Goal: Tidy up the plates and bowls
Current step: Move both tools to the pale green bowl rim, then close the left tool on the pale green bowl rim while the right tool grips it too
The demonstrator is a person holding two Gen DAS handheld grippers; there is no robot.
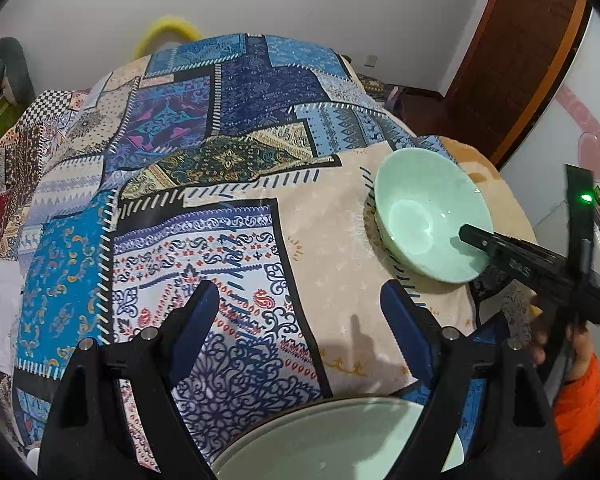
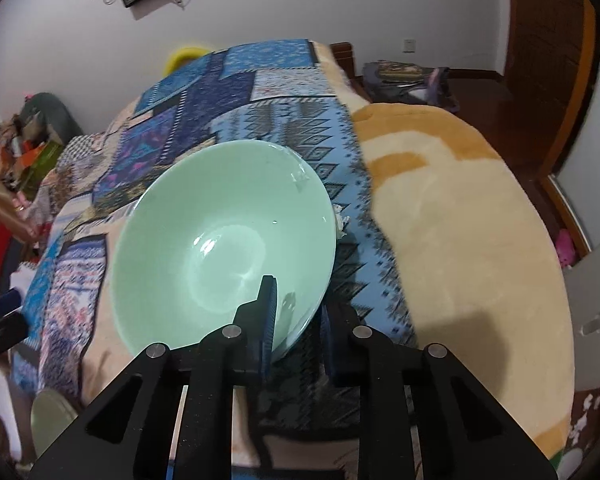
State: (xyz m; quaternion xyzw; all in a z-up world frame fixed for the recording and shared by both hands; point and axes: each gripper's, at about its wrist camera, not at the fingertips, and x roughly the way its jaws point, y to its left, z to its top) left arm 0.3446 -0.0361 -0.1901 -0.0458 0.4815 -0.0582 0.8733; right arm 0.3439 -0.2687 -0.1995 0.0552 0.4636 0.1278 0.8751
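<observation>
A pale green bowl (image 2: 224, 240) is held tilted above the patchwork cloth. My right gripper (image 2: 296, 304) is shut on the bowl's near rim, one finger inside and one outside. The bowl (image 1: 432, 216) and the right gripper (image 1: 476, 240) also show at the right of the left wrist view. My left gripper (image 1: 300, 312) is open and empty, hovering over the cloth. A pale green plate (image 1: 328, 440) lies just below it at the bottom edge. The same plate shows as a sliver in the right wrist view (image 2: 52, 412).
The patchwork cloth (image 1: 220, 216) covers a rounded table. A tan fleece blanket (image 2: 460, 220) covers the table's right part. A wooden door (image 1: 532, 60) and a white cabinet (image 1: 580, 120) stand to the right. Clutter lies at the far left.
</observation>
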